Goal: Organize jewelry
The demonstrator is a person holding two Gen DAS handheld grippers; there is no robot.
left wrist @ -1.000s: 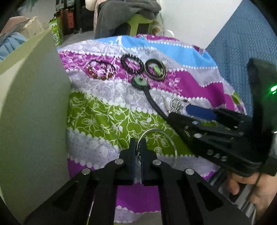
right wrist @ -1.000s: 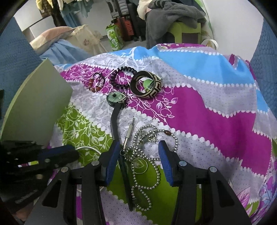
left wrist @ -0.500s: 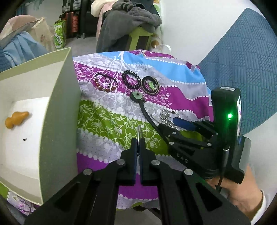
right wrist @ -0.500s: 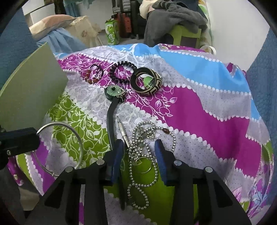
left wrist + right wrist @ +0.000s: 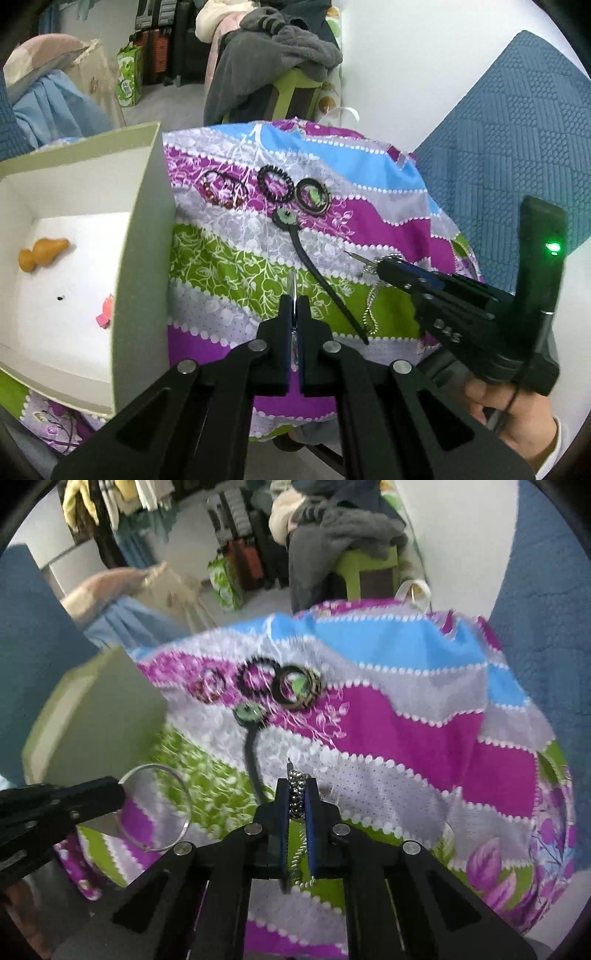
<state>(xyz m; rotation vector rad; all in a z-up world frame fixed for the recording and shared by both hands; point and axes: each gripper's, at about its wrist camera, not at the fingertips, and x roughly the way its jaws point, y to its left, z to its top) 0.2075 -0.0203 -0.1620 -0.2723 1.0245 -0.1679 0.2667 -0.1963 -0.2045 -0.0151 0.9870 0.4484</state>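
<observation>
The open box (image 5: 144, 236) at the bench's left edge holds an orange gourd charm (image 5: 42, 253) and pink scrap (image 5: 104, 314). The left tool (image 5: 294, 306) is clamped on a silver bangle (image 5: 162, 808); the right tool (image 5: 296, 797), jaws just closing, grips a bead chain (image 5: 297, 794).

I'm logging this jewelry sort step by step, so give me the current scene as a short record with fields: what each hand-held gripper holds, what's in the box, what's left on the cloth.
left hand-held gripper: shut on thin silver bangle
right hand-held gripper: jaws just closed, shut on silver bead chain
box: open, holds orange gourd-shaped piece and small pink item
on cloth: red bead bracelet, black bead bracelet, dark patterned bangle, green pendant on black cord
</observation>
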